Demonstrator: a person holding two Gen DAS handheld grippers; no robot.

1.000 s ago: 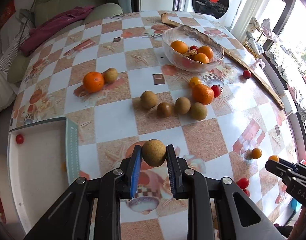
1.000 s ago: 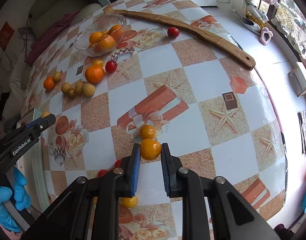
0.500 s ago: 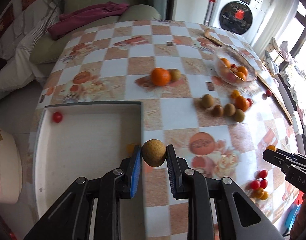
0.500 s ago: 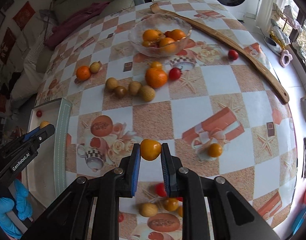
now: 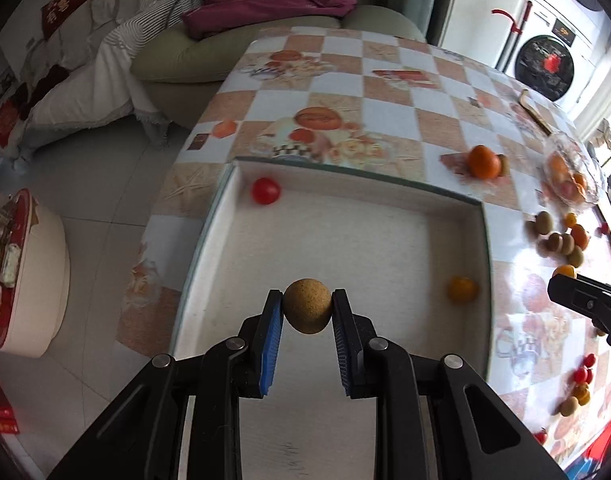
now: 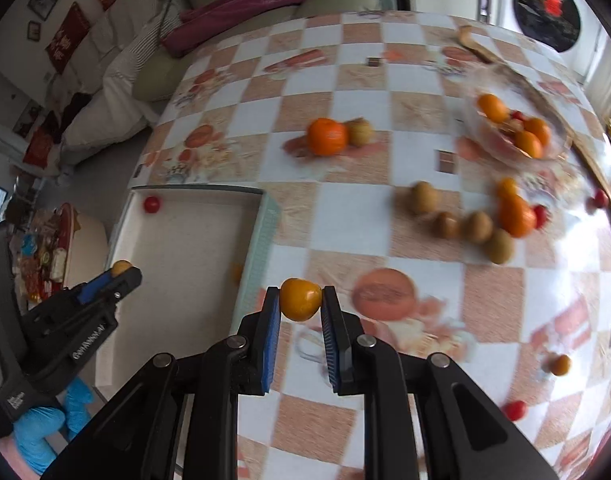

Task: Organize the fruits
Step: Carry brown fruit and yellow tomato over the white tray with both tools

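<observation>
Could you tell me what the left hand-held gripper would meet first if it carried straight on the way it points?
Probably the white tray: the left hand-held gripper, shut on a brown fruit, points at its bare floor.

A shallow tray (image 5: 385,184) sits at the near left edge of the desk (image 6: 385,80), with a cherry tomato (image 5: 266,191) in its far left corner and a small round fruit (image 5: 462,289) against its right wall. The left gripper (image 5: 307,312) holds a round fruit (image 5: 307,308) between its jaws above the tray's near part, while the right gripper (image 6: 301,302) holds a small citrus (image 6: 300,299) above the desk just right of the tray. Beyond the tray lie a mandarin (image 6: 327,136) touching another fruit (image 6: 360,131), a cluster of fruits (image 6: 473,220) further right, and a bowl (image 6: 553,148) holding fruit behind that cluster.
</observation>
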